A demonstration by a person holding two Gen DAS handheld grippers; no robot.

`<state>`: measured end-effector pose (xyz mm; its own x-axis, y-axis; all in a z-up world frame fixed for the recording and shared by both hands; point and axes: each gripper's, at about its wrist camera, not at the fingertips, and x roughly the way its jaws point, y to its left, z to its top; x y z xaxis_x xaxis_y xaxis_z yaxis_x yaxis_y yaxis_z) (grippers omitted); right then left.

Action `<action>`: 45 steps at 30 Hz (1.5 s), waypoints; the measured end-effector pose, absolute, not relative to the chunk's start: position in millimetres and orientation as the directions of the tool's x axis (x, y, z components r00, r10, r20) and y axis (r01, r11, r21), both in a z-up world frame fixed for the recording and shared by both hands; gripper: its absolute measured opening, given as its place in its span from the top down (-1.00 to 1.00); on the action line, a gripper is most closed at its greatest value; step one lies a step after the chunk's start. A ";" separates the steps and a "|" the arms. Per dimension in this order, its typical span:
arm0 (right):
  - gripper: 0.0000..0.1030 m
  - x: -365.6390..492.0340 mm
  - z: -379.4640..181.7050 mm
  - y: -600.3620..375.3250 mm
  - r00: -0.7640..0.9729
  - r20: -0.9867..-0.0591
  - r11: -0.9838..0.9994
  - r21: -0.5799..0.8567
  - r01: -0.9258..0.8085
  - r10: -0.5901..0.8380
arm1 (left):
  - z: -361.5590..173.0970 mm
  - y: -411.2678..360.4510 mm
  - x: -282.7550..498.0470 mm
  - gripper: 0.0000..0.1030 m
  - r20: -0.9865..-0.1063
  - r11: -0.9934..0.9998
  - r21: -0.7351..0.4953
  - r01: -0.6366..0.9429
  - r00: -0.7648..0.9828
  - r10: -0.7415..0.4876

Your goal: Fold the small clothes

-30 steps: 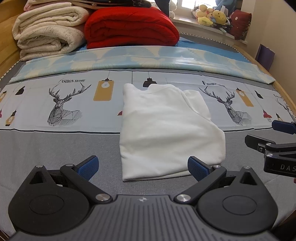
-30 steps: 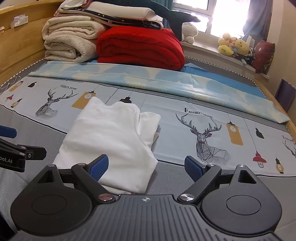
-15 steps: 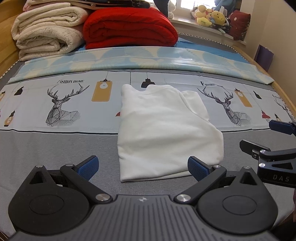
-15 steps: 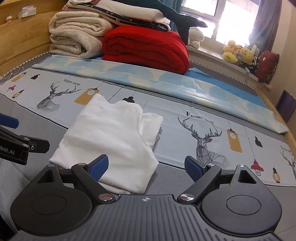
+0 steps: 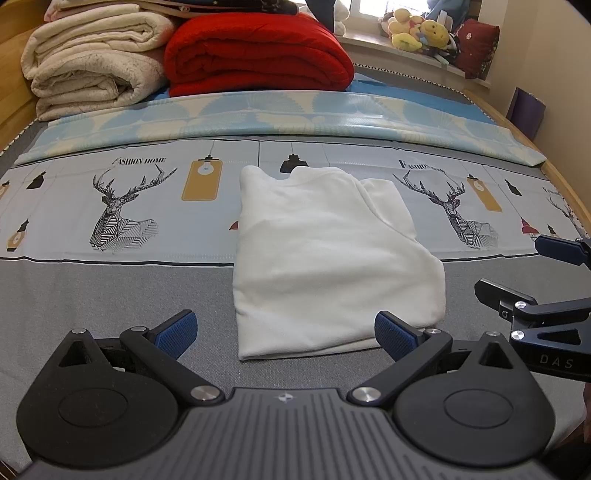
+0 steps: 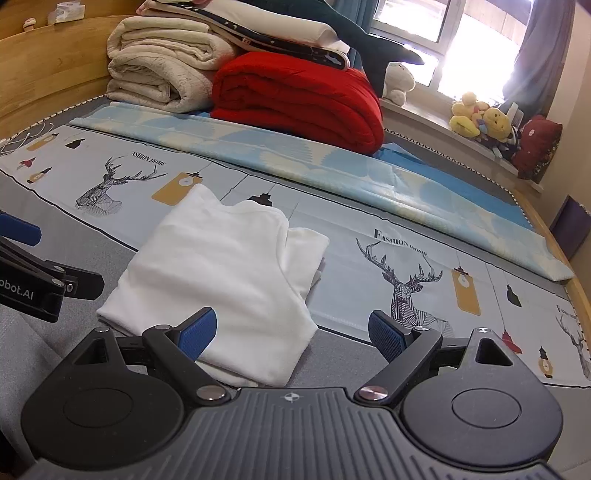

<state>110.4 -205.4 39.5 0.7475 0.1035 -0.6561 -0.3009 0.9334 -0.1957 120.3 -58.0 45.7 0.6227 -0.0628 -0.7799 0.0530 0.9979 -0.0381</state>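
A white folded garment (image 5: 325, 258) lies flat on the bed sheet, a sleeve part sticking out at its right. It also shows in the right wrist view (image 6: 221, 273). My left gripper (image 5: 286, 332) is open and empty, just short of the garment's near hem. My right gripper (image 6: 291, 330) is open and empty, over the garment's near right corner. The right gripper also shows at the right edge of the left wrist view (image 5: 524, 273), beside the garment. The left gripper shows at the left edge of the right wrist view (image 6: 29, 266).
A red folded blanket (image 5: 258, 55) and cream rolled blankets (image 5: 92, 62) are stacked at the bed's far end. A light blue patterned cloth (image 5: 280, 114) lies across the bed. Plush toys (image 5: 417, 33) sit on the window sill. A wooden bed frame (image 6: 55, 66) rises at left.
Both grippers have drawn back and risen slightly, so the garment sits a little farther away. The right view has tilted and swung right. The garment has not moved.
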 end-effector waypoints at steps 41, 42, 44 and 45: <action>-0.75 110.4 36.8 -204.4 0.741 -0.662 0.923 -0.208 -0.323 0.110 | 40.5 -64.8 121.9 -0.99 -0.784 0.996 -0.053 0.071 0.615 -0.086; -0.75 110.4 36.9 -204.3 0.741 -0.663 0.923 -0.208 -0.323 0.110 | 40.3 -65.0 122.0 -0.99 -0.785 0.996 -0.052 0.069 0.614 -0.084; -0.75 110.3 37.1 -204.1 0.741 -0.662 0.923 -0.208 -0.323 0.111 | 40.4 -65.2 121.8 -0.99 -0.785 0.996 -0.054 0.066 0.614 -0.083; -0.75 110.4 37.1 -203.9 0.742 -0.661 0.923 -0.207 -0.323 0.111 | 40.5 -65.6 121.7 -0.99 -0.785 0.996 -0.055 0.066 0.614 -0.084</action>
<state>110.4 -203.9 37.1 0.7418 0.1114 -0.6612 -0.3232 0.9234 -0.2069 121.7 -65.6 40.5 0.6142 -0.0840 -0.7847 0.0659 0.9963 -0.0550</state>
